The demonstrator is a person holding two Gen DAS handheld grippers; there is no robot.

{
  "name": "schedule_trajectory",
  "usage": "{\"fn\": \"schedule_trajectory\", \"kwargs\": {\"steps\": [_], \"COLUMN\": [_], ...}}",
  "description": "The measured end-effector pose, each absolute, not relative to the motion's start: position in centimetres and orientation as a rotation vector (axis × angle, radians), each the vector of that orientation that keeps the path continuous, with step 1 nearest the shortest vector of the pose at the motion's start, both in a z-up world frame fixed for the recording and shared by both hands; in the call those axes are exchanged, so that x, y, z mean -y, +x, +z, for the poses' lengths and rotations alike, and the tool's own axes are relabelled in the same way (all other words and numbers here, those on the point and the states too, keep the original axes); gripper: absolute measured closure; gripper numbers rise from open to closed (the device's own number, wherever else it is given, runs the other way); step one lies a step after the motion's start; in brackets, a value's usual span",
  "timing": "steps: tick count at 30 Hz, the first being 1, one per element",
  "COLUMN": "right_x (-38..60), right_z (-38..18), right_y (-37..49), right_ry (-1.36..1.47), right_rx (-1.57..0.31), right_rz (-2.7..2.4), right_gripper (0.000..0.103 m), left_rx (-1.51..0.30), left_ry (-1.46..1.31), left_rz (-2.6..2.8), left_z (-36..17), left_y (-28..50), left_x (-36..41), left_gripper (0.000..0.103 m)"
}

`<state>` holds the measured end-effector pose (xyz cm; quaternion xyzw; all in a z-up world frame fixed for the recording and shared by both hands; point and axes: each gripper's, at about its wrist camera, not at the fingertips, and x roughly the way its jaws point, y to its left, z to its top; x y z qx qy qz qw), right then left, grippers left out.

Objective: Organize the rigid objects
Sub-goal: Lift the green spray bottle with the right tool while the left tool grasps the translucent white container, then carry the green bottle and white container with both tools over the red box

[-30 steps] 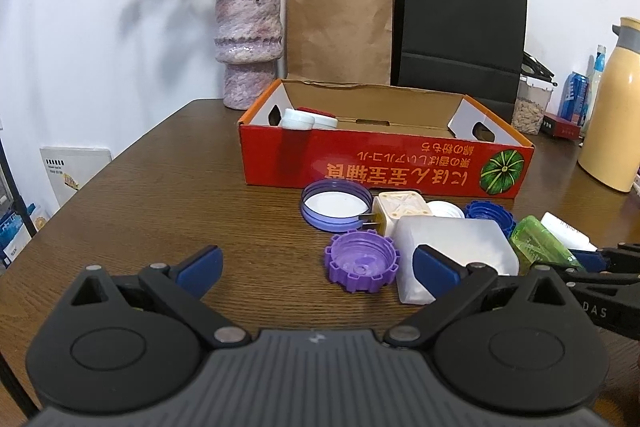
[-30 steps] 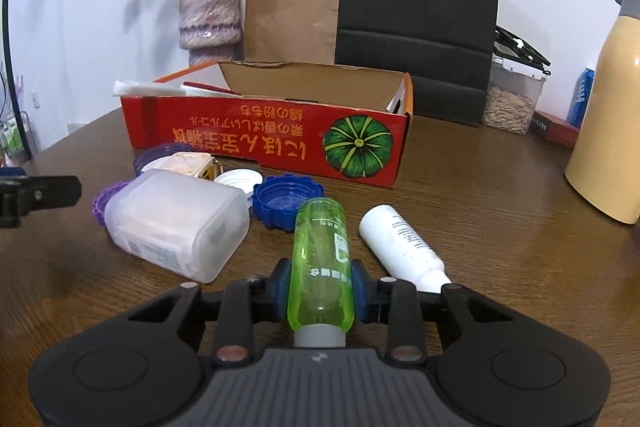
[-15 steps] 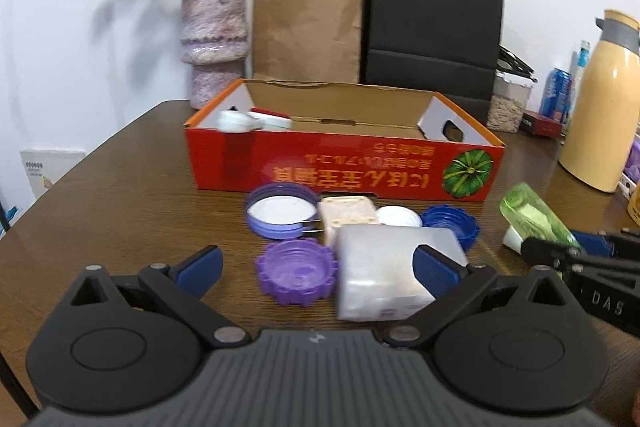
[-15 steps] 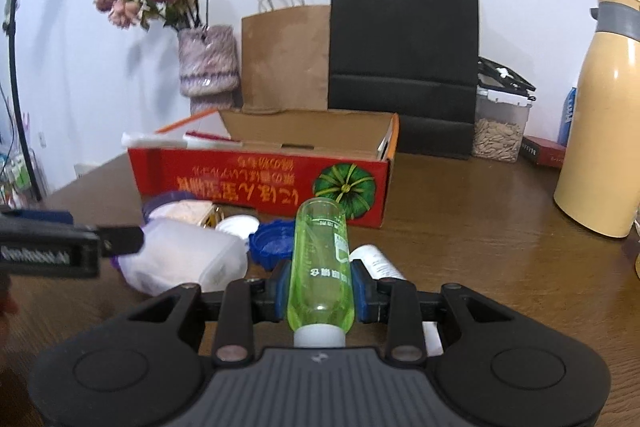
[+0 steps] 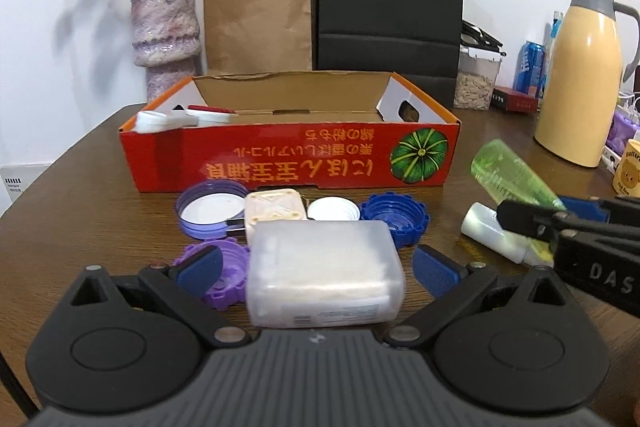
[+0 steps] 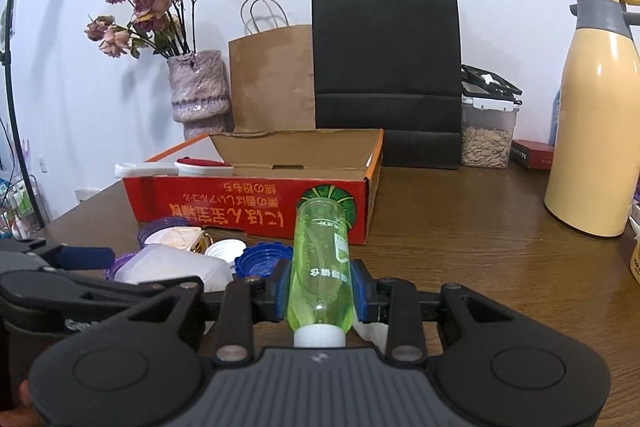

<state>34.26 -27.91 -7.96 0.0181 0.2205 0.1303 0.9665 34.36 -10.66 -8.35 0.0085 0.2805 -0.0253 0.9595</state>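
My right gripper (image 6: pixel 321 297) is shut on a green bottle (image 6: pixel 320 259) and holds it above the table, in front of the red cardboard box (image 6: pixel 248 207); the bottle also shows in the left wrist view (image 5: pixel 508 175). My left gripper (image 5: pixel 316 269) is open, its blue pads on either side of a frosted white plastic box (image 5: pixel 322 279) that lies on the table. Around it lie a purple cap (image 5: pixel 224 267), a lilac lid (image 5: pixel 210 209), a cream block (image 5: pixel 274 209), a white cap (image 5: pixel 334 209), a blue cap (image 5: pixel 394 217) and a white bottle (image 5: pixel 490 233).
The red box (image 5: pixel 288 155) holds white and red lids at its left end. Behind it stand a vase (image 5: pixel 166 35), a brown bag (image 5: pixel 258 15) and a black bag (image 5: pixel 388 7). A yellow thermos (image 5: pixel 580 83) and a seed jar (image 5: pixel 476 83) stand at the right.
My right gripper has lifted the green bottle off the table. My left gripper has moved right and forward, so the frosted box now sits between its open fingers.
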Motion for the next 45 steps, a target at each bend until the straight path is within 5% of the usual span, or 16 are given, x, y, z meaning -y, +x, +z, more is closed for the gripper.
{"fn": "schedule_trajectory", "kwargs": {"steps": [8,11,14,45], "right_x": [28.3,28.2,28.1,27.6], "right_z": [-8.1,-8.1,-8.1,-7.6], "right_y": [34.3,34.2,34.1,32.6], "right_ry": [0.042,0.039,0.037,0.026], "right_rx": [-0.449,-0.448,-0.447,-0.387], "right_rz": [0.253,0.257,0.259,0.257], "right_gripper": [0.073,0.073,0.073,0.073], "left_rx": [-0.633,-0.625,-0.613,-0.43], "left_ry": [0.036,0.04,0.052,0.051], "left_rz": [-0.022,-0.024,-0.038,-0.063], "left_z": [-9.6,-9.6,-9.6,-6.0], "left_y": [35.6,35.6,35.4,30.8], "left_x": [11.1,11.2,11.4,10.6], "left_gripper": [0.0,0.016,0.019,0.019]}}
